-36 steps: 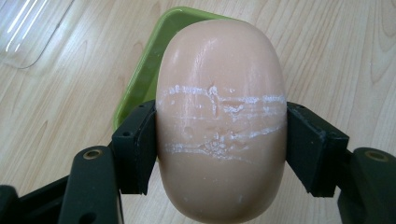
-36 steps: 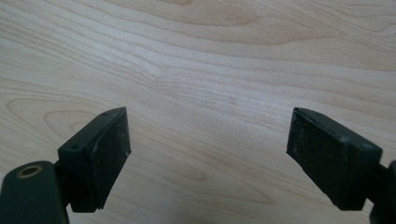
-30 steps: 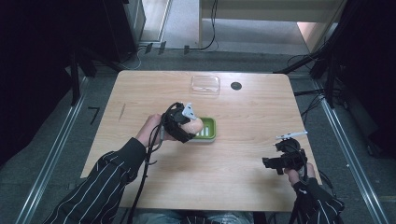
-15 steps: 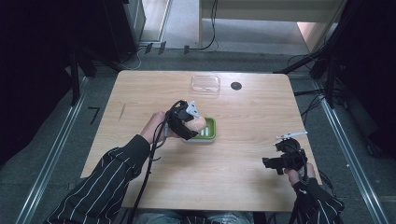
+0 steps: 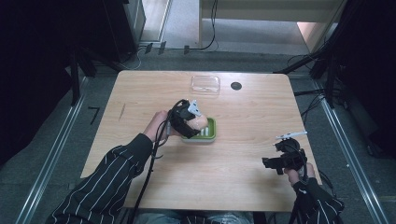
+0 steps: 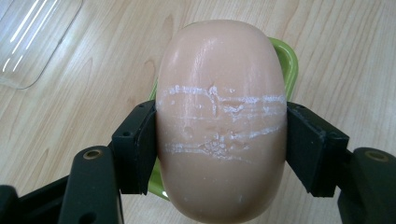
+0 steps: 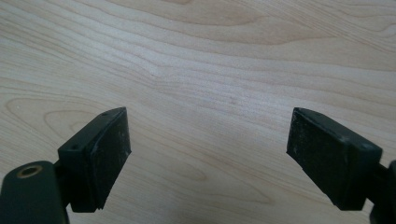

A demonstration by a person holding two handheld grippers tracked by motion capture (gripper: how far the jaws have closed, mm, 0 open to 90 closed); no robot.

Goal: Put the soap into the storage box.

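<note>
While the right gripper [image 5: 270, 163] is resting open near the table's right edge, the left gripper [image 6: 219, 140] is clasping a peach soap bar [image 6: 220, 116] above the green dish [image 5: 210, 133], not yet set down

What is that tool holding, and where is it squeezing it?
The left tool holds a peach soap bar, squeezed across its middle, above the green dish. The right tool holds nothing.

A lab: bare wooden table [image 5: 243, 186], floor cables [image 5: 212, 28], metal rails [image 5: 51, 158].

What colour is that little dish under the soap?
Bright green dish, clearest in the left gripper view.
</note>
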